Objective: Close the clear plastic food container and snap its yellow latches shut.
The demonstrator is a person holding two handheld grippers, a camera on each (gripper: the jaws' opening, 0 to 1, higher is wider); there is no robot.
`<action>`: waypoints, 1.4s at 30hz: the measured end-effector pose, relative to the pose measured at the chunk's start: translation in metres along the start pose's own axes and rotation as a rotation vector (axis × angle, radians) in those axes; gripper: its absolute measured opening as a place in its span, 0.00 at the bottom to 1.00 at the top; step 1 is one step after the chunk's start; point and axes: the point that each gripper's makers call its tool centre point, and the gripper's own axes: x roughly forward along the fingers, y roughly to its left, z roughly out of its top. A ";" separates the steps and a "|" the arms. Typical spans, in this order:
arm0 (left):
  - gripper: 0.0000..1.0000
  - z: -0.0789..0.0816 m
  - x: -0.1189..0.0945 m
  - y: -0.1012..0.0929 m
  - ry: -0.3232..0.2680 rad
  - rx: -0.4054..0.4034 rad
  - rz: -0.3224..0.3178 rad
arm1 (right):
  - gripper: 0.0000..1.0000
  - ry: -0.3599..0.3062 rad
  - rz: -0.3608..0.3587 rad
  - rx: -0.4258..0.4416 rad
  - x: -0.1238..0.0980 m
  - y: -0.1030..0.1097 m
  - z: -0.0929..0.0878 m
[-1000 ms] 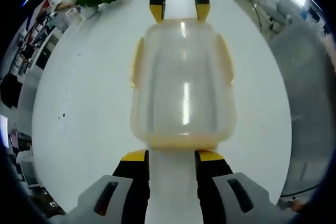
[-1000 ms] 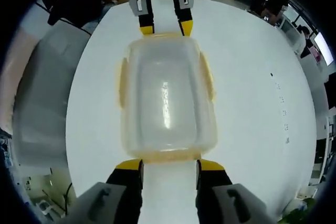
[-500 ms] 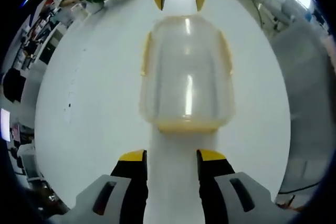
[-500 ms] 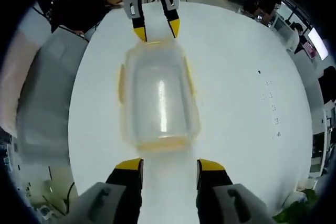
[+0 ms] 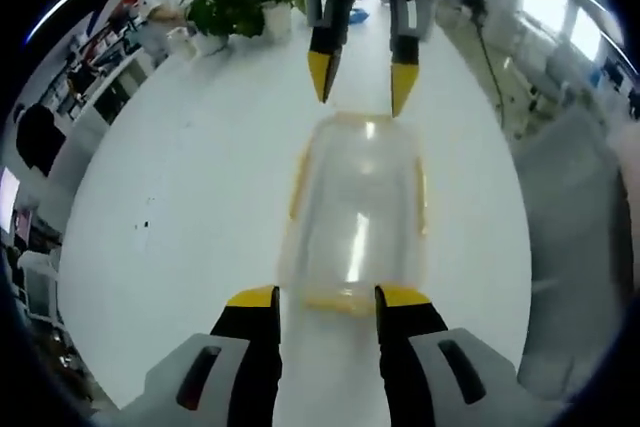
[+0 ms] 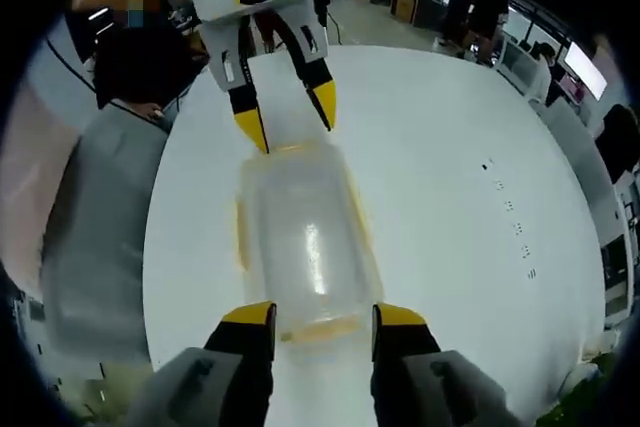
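on white table (image 5: 180, 207): closed clear container (image 5: 357, 217), yellow latches down; left gripper (image 5: 325, 297) and right gripper (image 6: 311, 315) both wide, empty.

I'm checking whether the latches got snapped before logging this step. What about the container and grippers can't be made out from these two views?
- Clear plastic food container: motion blur in the left gripper view hides whether its yellow latches are snapped.
- Near end latch, right gripper view: partly hidden between the right gripper jaws.
- Container contents: the cloudy, glaring lid hides them in both views.
- Left gripper: its body is cut off by the bottom edge.
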 end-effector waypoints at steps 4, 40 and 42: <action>0.34 0.004 0.006 0.003 -0.020 -0.031 0.017 | 0.33 -0.023 0.004 -0.007 0.007 0.005 0.008; 0.51 0.044 0.037 -0.039 -0.244 -0.023 -0.083 | 0.48 -0.043 0.022 -0.122 0.041 0.009 0.034; 0.55 0.041 0.038 -0.043 -0.237 0.049 -0.077 | 0.49 -0.042 0.021 -0.124 0.040 0.008 0.034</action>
